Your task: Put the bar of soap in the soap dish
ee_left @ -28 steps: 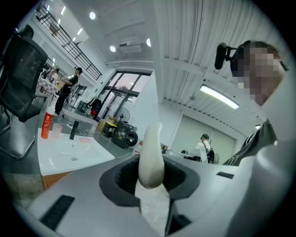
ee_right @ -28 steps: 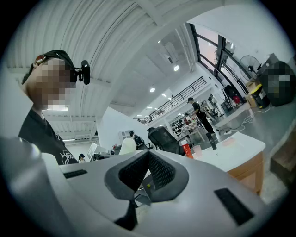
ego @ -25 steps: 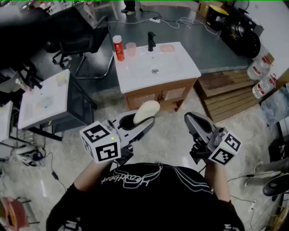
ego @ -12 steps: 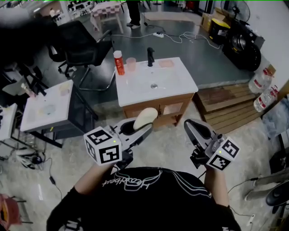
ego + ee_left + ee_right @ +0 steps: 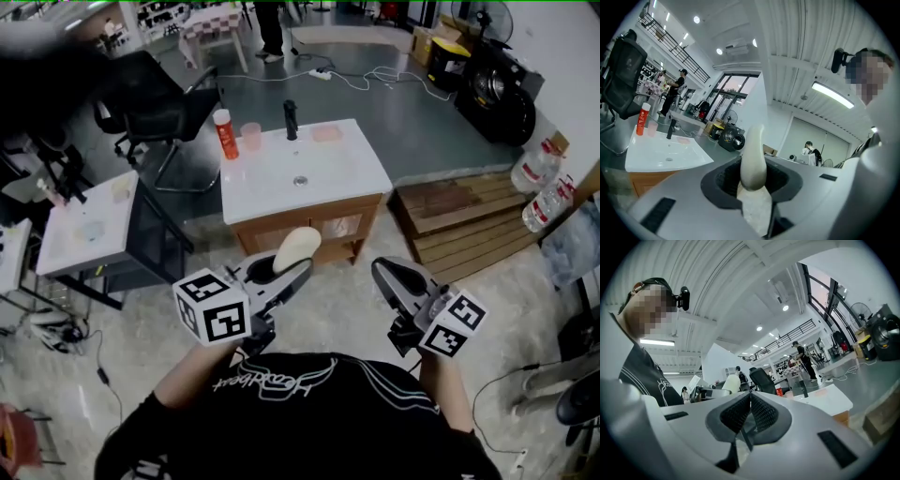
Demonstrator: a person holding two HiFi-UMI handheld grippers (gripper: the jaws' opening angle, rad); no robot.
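A cream oval bar of soap (image 5: 297, 247) sticks up between the pads of my left gripper (image 5: 287, 262), which is shut on it; the same soap (image 5: 753, 157) fills the middle of the left gripper view. My right gripper (image 5: 395, 277) is held beside it, shut with nothing between the jaws, its tips (image 5: 750, 395) meeting. Both are held level over the floor, short of a white sink vanity (image 5: 349, 184). A pink soap dish (image 5: 327, 134) lies on the vanity's back right corner, also visible as a pink soap dish (image 5: 685, 139) in the left gripper view.
On the vanity stand a black faucet (image 5: 291, 119), an orange bottle (image 5: 224, 133) and a pink cup (image 5: 250, 137). A black office chair (image 5: 150, 89) is behind on the left, a white side table (image 5: 89, 225) to the left, wooden steps (image 5: 459, 211) on the right.
Both grippers have moved level toward the vanity, which now sits lower and further left in the head view. The soap stays clamped in the left gripper; the right stays shut.
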